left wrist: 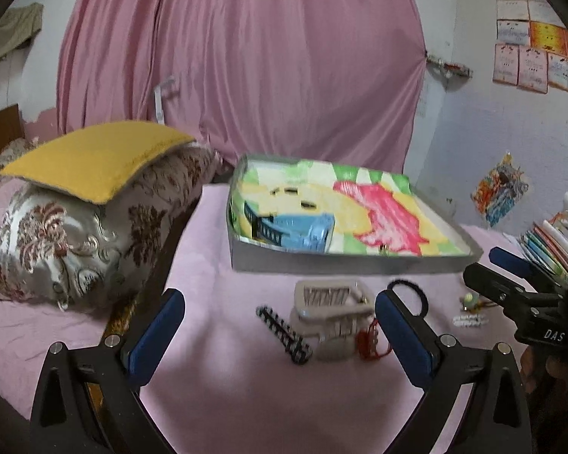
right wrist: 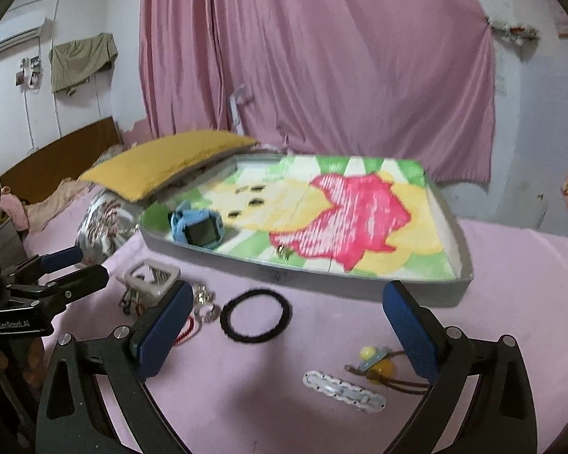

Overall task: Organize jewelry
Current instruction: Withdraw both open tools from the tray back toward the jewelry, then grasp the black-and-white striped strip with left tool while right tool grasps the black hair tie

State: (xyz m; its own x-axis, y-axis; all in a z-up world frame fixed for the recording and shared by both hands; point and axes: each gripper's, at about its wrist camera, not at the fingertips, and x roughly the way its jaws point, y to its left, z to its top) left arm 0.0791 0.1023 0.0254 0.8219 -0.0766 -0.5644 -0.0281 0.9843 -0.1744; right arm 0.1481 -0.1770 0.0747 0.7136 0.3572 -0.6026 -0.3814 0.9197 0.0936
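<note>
Pink bedsheet (right wrist: 511, 265) carries everything: a grey tray (right wrist: 359, 287) with a flower-printed lining sits at twelve o'clock from both claws. Inside it lie a blue watch (right wrist: 198, 229), several small dark pieces (right wrist: 252, 196) and what may be a tiny gold earring (right wrist: 285, 251); blur leaves that last one uncertain.

Still loose on the bed are a black hair band (right wrist: 255, 316), a white clip (right wrist: 342, 389) at six o'clock, a yellow-beaded tie (right wrist: 376, 359), a black-and-white comb (left wrist: 284, 335), a red bracelet (left wrist: 367, 342) and a pale holder (left wrist: 331, 299). By my reckoning, most sorting remains.

The left claw (left wrist: 280, 338) and right claw (right wrist: 287, 329) both stand wide apart, holding nothing.

Readable writing: "GenRobot.AI" and "DAS" on the gripper bodies.
</note>
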